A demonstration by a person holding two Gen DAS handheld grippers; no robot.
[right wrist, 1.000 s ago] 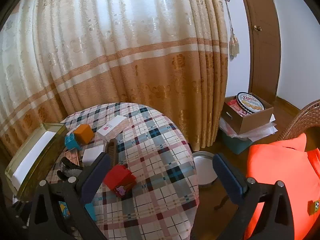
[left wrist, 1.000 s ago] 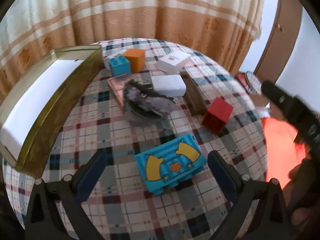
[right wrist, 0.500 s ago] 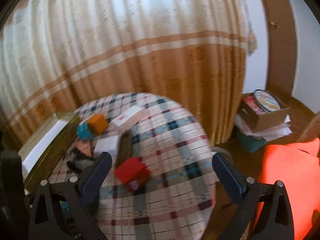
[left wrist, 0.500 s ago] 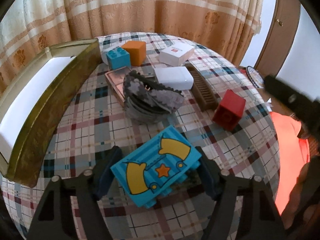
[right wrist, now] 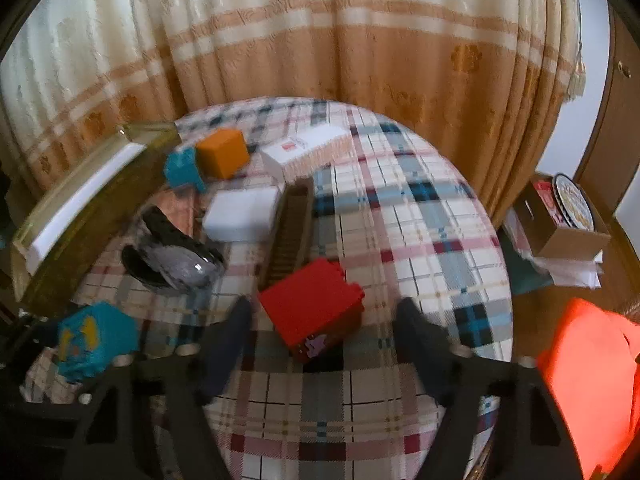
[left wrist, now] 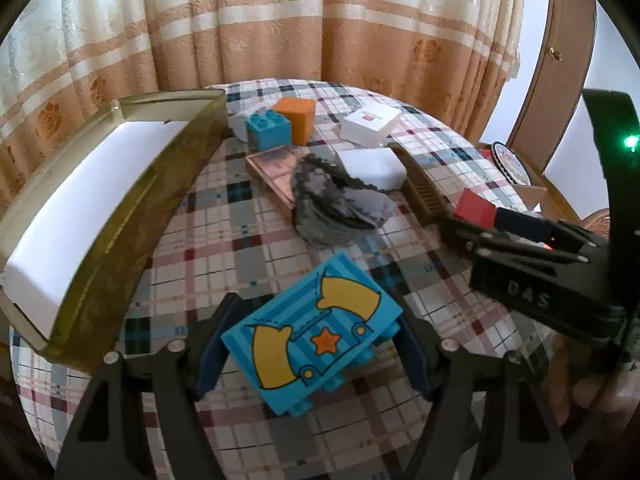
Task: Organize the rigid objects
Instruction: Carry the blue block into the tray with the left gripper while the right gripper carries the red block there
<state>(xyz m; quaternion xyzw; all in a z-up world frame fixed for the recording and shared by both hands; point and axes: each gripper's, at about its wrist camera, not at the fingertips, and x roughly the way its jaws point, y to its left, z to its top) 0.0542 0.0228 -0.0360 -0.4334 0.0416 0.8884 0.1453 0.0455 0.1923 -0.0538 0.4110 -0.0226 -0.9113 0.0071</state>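
Note:
My left gripper [left wrist: 316, 320] is shut on a blue block [left wrist: 312, 336] printed with yellow shapes and an orange star, its pads against the block's two sides near the table's front. A red block [right wrist: 312, 304] lies on the plaid tablecloth between the jaws of my right gripper [right wrist: 323, 306]. Those jaws are closing, with a gap still showing on each side of the block. The left wrist view shows the right gripper [left wrist: 488, 224] coming in from the right around the same red block [left wrist: 476, 208]. A long gold tray [left wrist: 120, 216] with a white lining runs along the left.
Behind lie a grey furry item [left wrist: 332, 208], a copper flat box [left wrist: 272, 164], a brown comb [left wrist: 422, 188], two white boxes [left wrist: 370, 124], an orange cube [left wrist: 296, 118] and a small blue brick [left wrist: 268, 128]. The round table drops off at the right toward a cardboard box [right wrist: 560, 216] and orange cushion [right wrist: 592, 380].
The left jaws closed onto the blue block and it now sits tilted between them. The right gripper dropped toward the red block, and its jaws narrowed around it.

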